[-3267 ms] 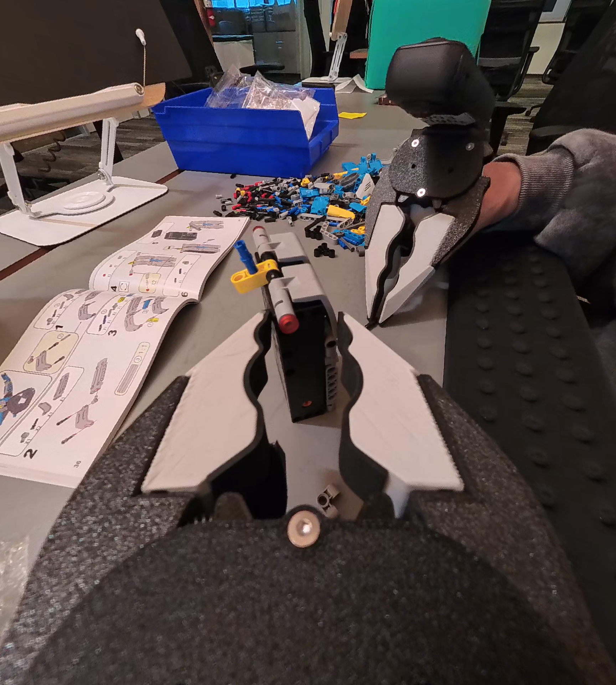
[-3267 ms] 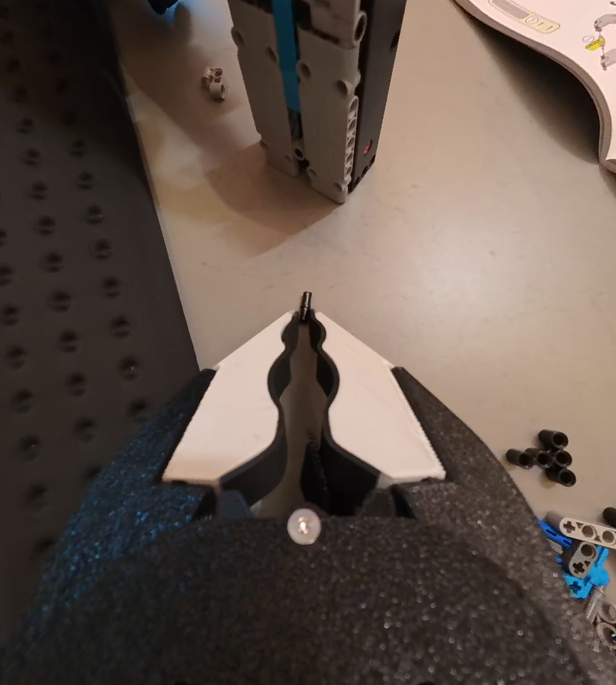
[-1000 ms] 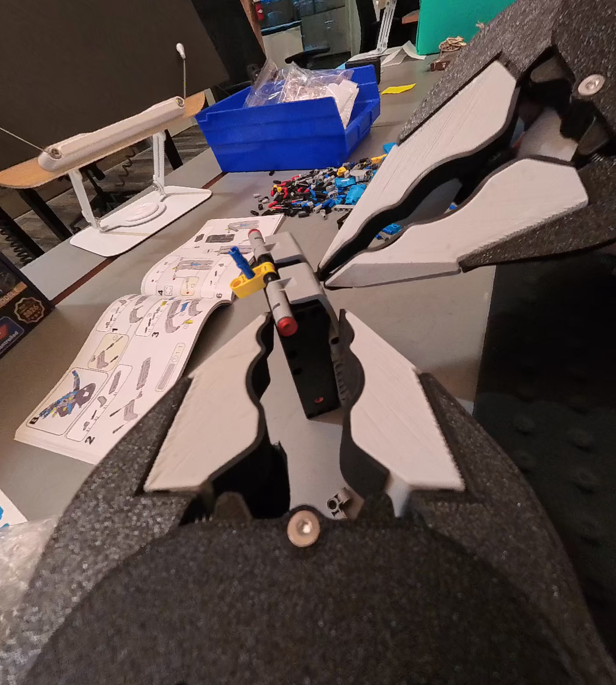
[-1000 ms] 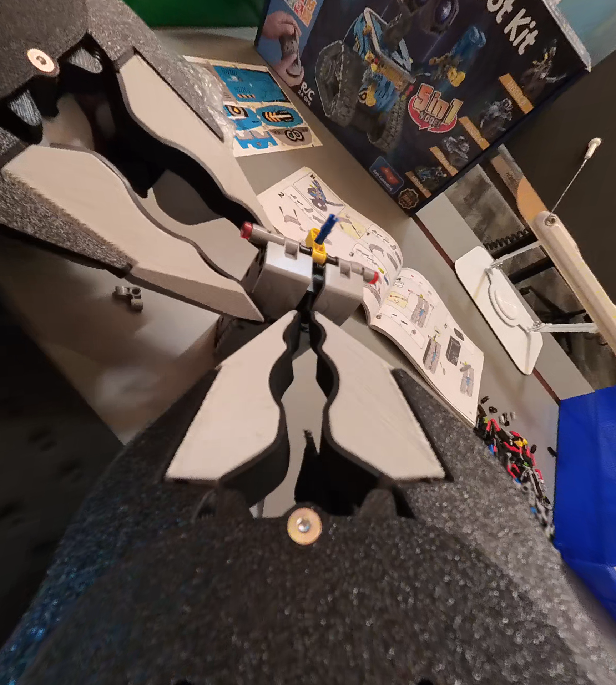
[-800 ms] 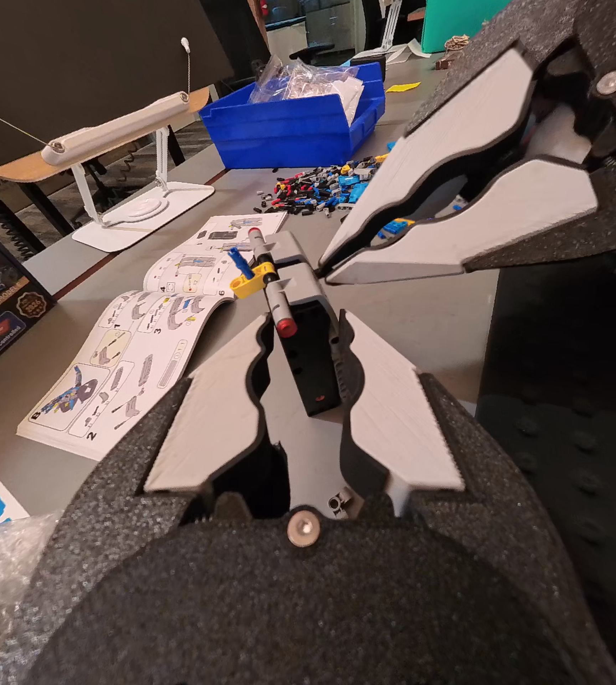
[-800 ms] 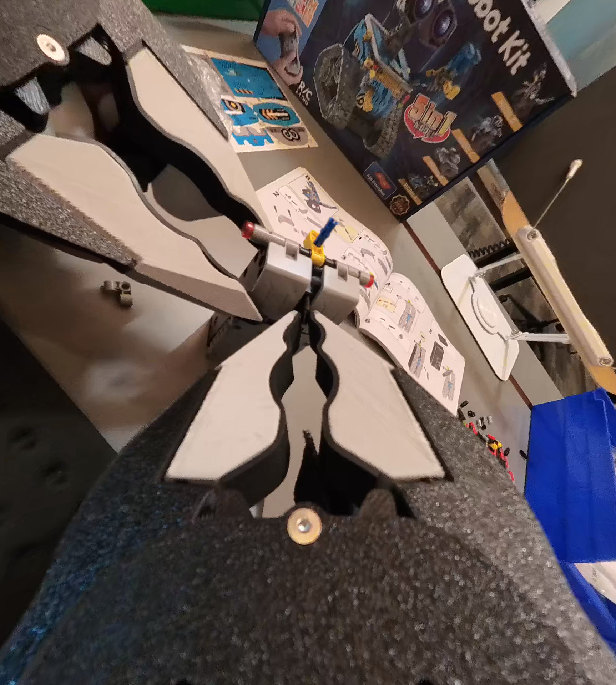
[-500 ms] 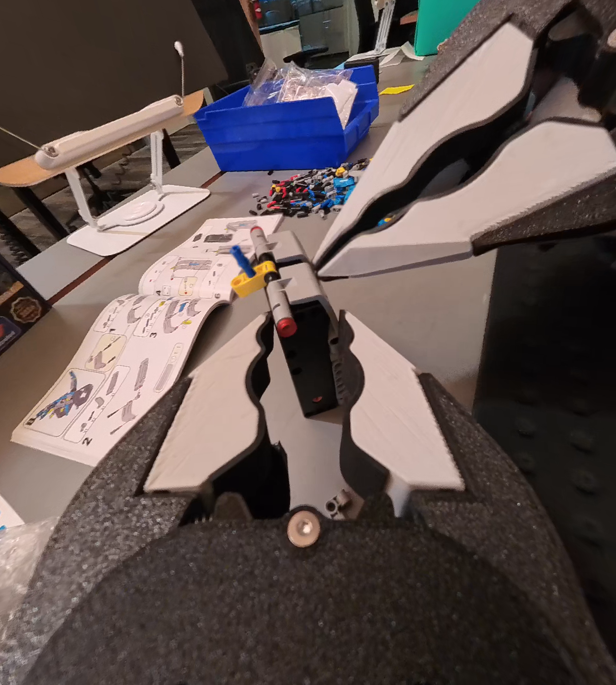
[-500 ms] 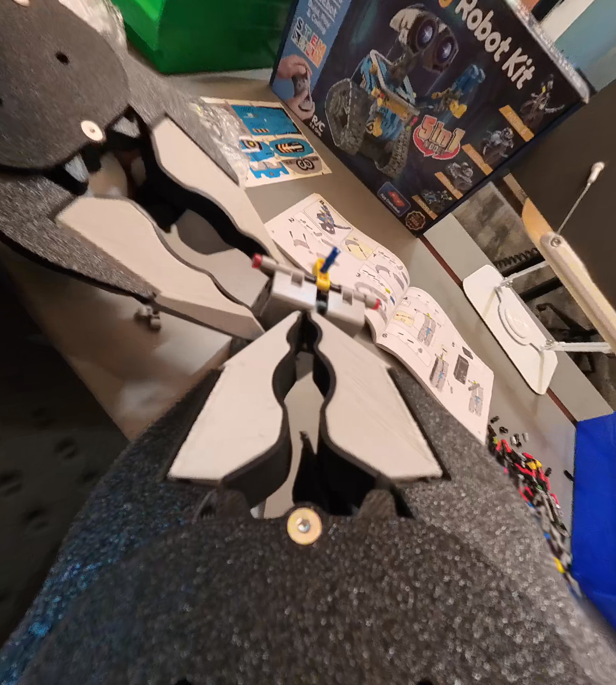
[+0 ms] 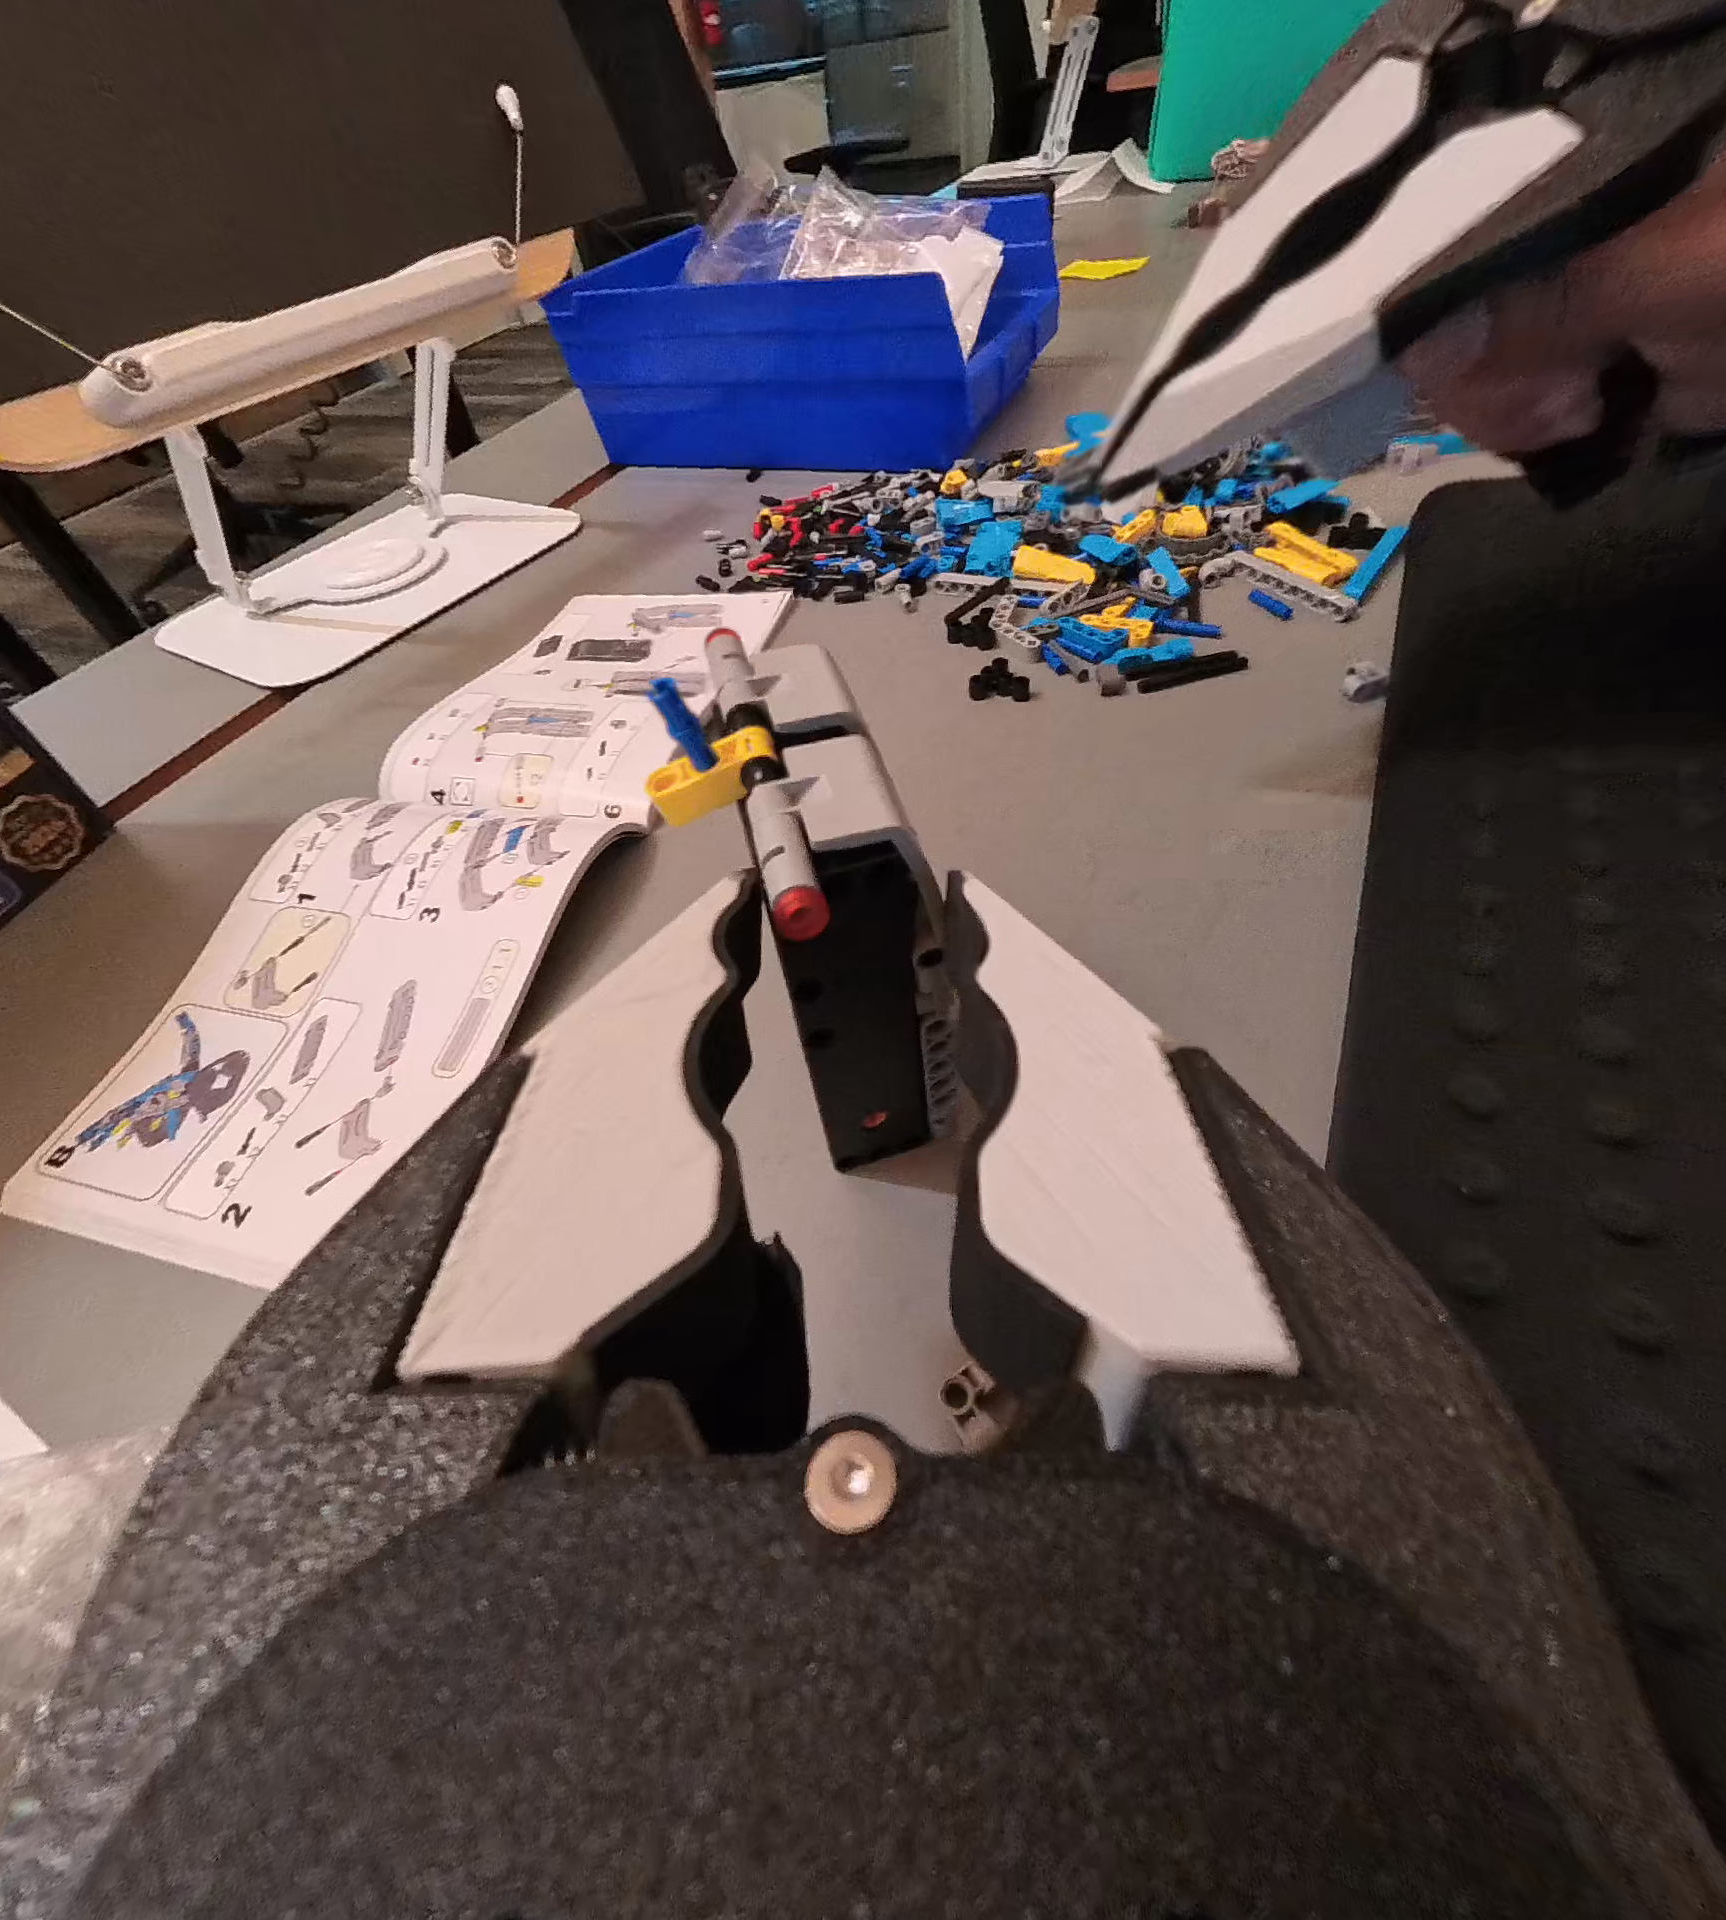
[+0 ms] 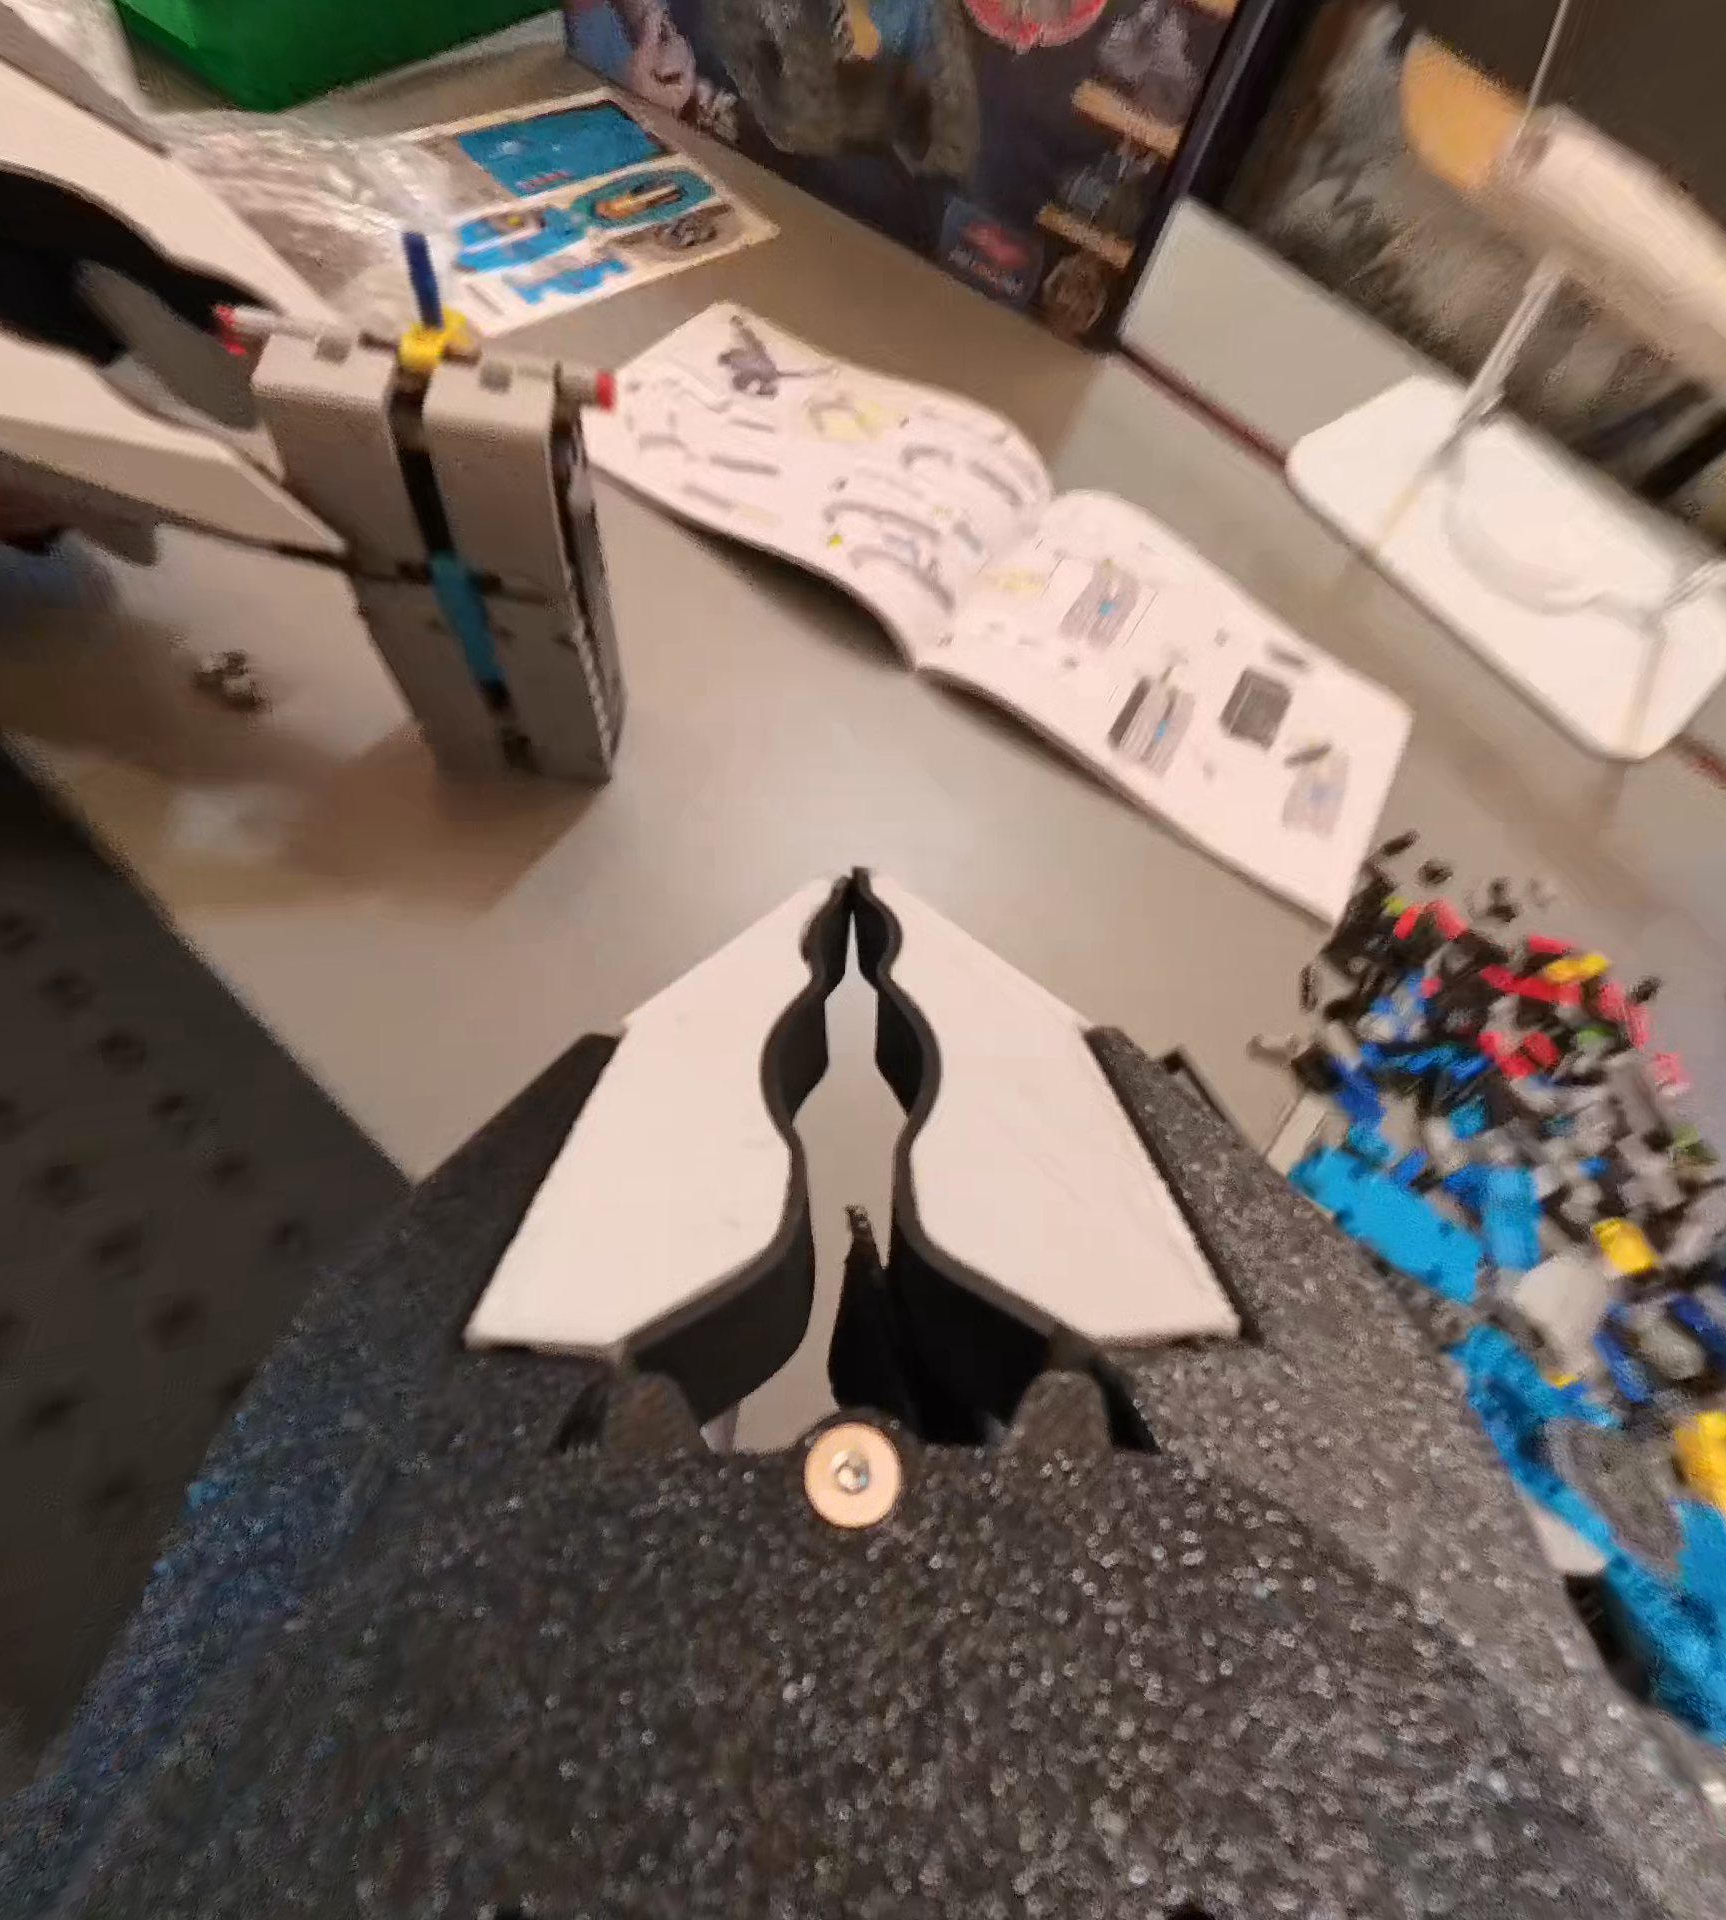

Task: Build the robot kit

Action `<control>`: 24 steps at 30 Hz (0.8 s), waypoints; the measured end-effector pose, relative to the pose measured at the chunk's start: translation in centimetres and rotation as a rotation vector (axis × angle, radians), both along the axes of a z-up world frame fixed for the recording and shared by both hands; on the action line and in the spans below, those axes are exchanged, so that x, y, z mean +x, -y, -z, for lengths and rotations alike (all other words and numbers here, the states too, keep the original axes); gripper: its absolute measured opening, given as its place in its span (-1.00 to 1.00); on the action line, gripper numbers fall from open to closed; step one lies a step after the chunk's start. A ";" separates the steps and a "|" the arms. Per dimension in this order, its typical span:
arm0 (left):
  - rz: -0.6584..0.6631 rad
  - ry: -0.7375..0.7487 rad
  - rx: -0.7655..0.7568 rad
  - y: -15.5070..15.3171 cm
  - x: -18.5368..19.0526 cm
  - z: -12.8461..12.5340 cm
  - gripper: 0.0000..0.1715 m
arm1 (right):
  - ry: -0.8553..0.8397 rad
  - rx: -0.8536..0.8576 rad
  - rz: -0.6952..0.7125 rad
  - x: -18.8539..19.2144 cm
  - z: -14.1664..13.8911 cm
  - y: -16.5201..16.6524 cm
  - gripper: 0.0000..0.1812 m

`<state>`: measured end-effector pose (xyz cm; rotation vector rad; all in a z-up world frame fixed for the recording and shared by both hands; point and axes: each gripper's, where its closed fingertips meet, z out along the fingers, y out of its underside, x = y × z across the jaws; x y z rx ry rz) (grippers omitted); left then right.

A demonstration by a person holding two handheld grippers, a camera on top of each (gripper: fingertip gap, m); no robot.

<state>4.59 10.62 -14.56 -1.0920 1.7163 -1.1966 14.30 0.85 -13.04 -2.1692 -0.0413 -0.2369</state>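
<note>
My left gripper [image 9: 848, 894] is shut on a grey and black block assembly [image 9: 859, 997] that stands upright on the grey table [image 9: 1150, 831]. A grey axle with red ends, a yellow connector [image 9: 708, 774] and a blue pin sit on top of it. In the right wrist view the assembly [image 10: 485, 582] stands at the left with the left gripper's fingers [image 10: 111, 457] on it. My right gripper [image 10: 854, 883] is shut, with nothing seen between its tips. It also shows in the left wrist view [image 9: 1098, 483], hovering over the pile of loose parts [image 9: 1077, 582].
An open instruction booklet [image 9: 371, 935] lies left of the assembly. Behind are a blue bin [image 9: 797, 364] with plastic bags and a white stand [image 9: 360, 582]. A black dotted mat [image 9: 1586, 1039] covers the right. A small grey connector [image 9: 968, 1387] lies by my left gripper. The kit box [image 10: 994, 125] stands behind. About 15 centimeters separates my left fingertips from my right.
My right gripper has pulled back from the top of the assembly and swung to the pile of loose parts. The left gripper still holds the assembly in place.
</note>
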 end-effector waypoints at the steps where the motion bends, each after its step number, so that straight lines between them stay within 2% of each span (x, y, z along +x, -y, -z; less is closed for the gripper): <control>1: -0.006 0.003 0.009 0.0 0.0 0.0 -0.60 | -0.079 -0.019 -0.028 -0.3 0.5 1.2 -1.00; 4: -0.010 0.012 0.021 0.0 0.1 0.1 -0.59 | -0.290 0.000 -0.097 -3.0 1.9 4.4 -0.91; 6: -0.001 0.012 0.010 0.0 0.1 0.1 -0.59 | -0.380 0.103 -0.087 -3.8 1.0 7.0 -0.88; 10: 0.037 -0.007 -0.071 0.0 0.2 -0.1 -0.62 | -0.379 0.235 0.143 1.4 -1.0 15.2 -0.77; 14: 0.128 -0.138 -0.279 0.9 0.5 -0.5 -0.64 | -0.227 0.145 0.365 7.9 -0.1 25.4 -0.73; 17: 0.184 -0.318 -0.451 1.2 1.8 -0.6 -0.64 | -0.260 0.142 0.497 11.3 0.3 31.6 -0.73; 20: 0.335 -0.603 -0.577 2.6 2.6 -0.3 -0.65 | -0.301 0.197 0.562 12.9 0.6 34.9 -0.74; 24: 0.598 -0.934 -0.456 4.5 1.8 0.9 -0.65 | -0.327 0.307 0.581 13.6 1.6 36.1 -0.81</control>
